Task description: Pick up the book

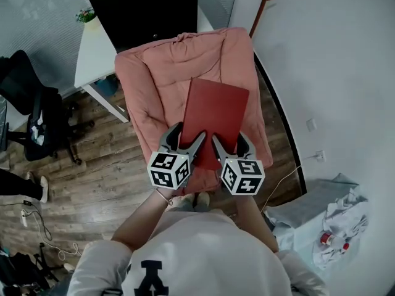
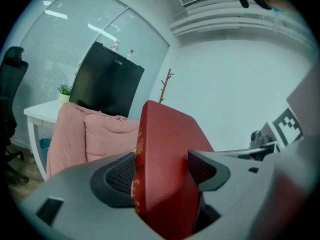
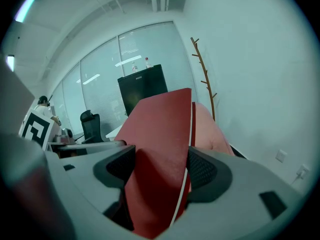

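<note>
A flat red book [image 1: 215, 119] is held over the pink cushioned seat [image 1: 154, 85]. My left gripper [image 1: 185, 142] is shut on the book's near left corner, and its pads clamp the spine side of the book [image 2: 165, 174] in the left gripper view. My right gripper [image 1: 229, 145] is shut on the near right corner; in the right gripper view the book [image 3: 160, 154] fills the gap between the jaws, with its page edge showing. Whether the book's far end touches the cushion I cannot tell.
A white desk [image 1: 95, 51] with a black monitor [image 1: 142, 8] stands behind the seat. A black office chair [image 1: 31, 113] is at the left on the wooden floor. A white wall [image 1: 333, 60] runs along the right, with cloths and small items [image 1: 336, 227] below it.
</note>
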The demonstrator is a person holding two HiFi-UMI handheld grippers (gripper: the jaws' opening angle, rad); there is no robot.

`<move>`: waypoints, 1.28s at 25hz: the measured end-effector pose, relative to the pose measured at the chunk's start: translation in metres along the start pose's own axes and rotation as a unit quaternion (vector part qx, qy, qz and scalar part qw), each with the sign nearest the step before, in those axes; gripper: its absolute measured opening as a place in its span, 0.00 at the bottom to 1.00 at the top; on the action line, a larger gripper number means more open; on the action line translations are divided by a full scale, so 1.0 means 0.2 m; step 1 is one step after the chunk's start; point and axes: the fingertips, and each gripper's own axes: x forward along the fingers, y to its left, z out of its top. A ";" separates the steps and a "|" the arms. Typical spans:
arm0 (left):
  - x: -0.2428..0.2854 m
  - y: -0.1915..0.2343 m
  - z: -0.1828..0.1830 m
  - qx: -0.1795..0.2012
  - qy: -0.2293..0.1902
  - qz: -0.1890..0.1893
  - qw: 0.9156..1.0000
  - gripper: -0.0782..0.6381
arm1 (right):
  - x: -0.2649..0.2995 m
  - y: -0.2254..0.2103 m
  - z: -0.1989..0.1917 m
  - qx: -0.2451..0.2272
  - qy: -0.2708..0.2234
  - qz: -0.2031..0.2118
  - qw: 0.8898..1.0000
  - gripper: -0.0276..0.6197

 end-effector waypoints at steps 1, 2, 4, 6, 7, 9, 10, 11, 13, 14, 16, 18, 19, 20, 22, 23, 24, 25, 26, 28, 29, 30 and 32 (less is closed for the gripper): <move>-0.01 0.00 0.01 0.007 -0.005 0.001 1.000 0.56 | 0.00 0.01 0.01 -0.003 -0.003 0.002 1.000 0.54; -0.02 0.00 0.03 0.012 -0.009 0.001 1.000 0.56 | 0.00 0.02 0.02 -0.006 -0.006 0.002 1.000 0.54; -0.04 0.00 0.05 0.013 -0.016 -0.001 1.000 0.56 | -0.01 0.04 0.05 -0.013 -0.010 0.003 1.000 0.54; -0.06 0.00 0.06 0.010 -0.020 -0.002 1.000 0.56 | -0.02 0.07 0.06 -0.017 -0.013 0.003 1.000 0.54; -0.07 0.00 0.06 0.009 -0.021 -0.002 1.000 0.56 | -0.03 0.08 0.07 -0.019 -0.013 0.004 1.000 0.54; -0.09 0.00 0.05 0.009 -0.022 -0.003 1.000 0.56 | -0.04 0.08 0.06 -0.022 -0.012 0.004 1.000 0.54; -0.09 -0.01 0.04 0.011 -0.023 -0.006 1.000 0.56 | -0.05 0.08 0.05 -0.022 -0.013 0.002 1.000 0.54; -0.10 -0.01 0.03 0.012 -0.024 -0.010 1.000 0.56 | -0.05 0.08 0.04 -0.021 -0.014 -0.001 1.000 0.54; -0.12 0.01 0.01 0.013 -0.024 -0.016 0.999 0.56 | -0.07 0.11 0.00 -0.018 -0.017 -0.008 1.000 0.54; -0.14 0.01 -0.01 0.013 -0.024 -0.018 0.999 0.56 | -0.08 0.12 -0.01 -0.018 -0.018 -0.011 1.000 0.54; -0.17 0.02 -0.04 0.011 -0.020 -0.021 1.000 0.56 | -0.09 0.15 -0.05 -0.016 -0.017 -0.015 1.000 0.54; -0.22 0.01 -0.06 0.009 -0.017 -0.021 1.000 0.56 | -0.12 0.18 -0.07 -0.012 -0.014 -0.012 1.000 0.54; -0.24 0.01 -0.06 0.010 -0.017 -0.020 1.000 0.56 | -0.13 0.19 -0.08 -0.011 -0.013 -0.010 1.000 0.54; -0.26 0.00 -0.07 0.011 -0.018 -0.019 1.000 0.56 | -0.15 0.20 -0.09 -0.011 -0.014 -0.009 1.000 0.54; -0.30 -0.01 -0.08 0.012 -0.020 -0.018 1.000 0.56 | -0.19 0.23 -0.10 -0.012 -0.016 -0.009 1.000 0.54; -0.33 -0.03 -0.09 0.012 -0.020 -0.018 1.000 0.56 | -0.21 0.24 -0.11 -0.012 -0.016 -0.009 1.000 0.54; -0.35 -0.04 -0.10 0.012 -0.021 -0.018 1.000 0.56 | -0.24 0.24 -0.12 -0.012 -0.017 -0.009 1.000 0.54; -0.37 -0.06 -0.11 0.012 -0.022 -0.018 1.000 0.56 | -0.27 0.25 -0.13 -0.012 -0.017 -0.008 1.000 0.54; -0.40 -0.09 -0.12 0.012 -0.023 -0.018 1.000 0.56 | -0.30 0.25 -0.14 -0.013 -0.018 -0.008 1.000 0.54; -0.45 -0.14 -0.15 0.012 -0.026 -0.018 0.999 0.56 | -0.38 0.26 -0.17 -0.014 -0.019 -0.006 1.000 0.54; -0.48 -0.17 -0.16 0.013 -0.027 -0.018 0.999 0.56 | -0.42 0.26 -0.19 -0.013 -0.020 -0.006 1.000 0.54; -0.52 -0.21 -0.18 0.014 -0.028 -0.017 0.999 0.56 | -0.47 0.27 -0.21 -0.013 -0.020 -0.005 1.000 0.54; -0.60 -0.27 -0.23 0.014 -0.029 -0.015 0.999 0.56 | -0.57 0.29 -0.25 -0.013 -0.020 -0.004 1.000 0.54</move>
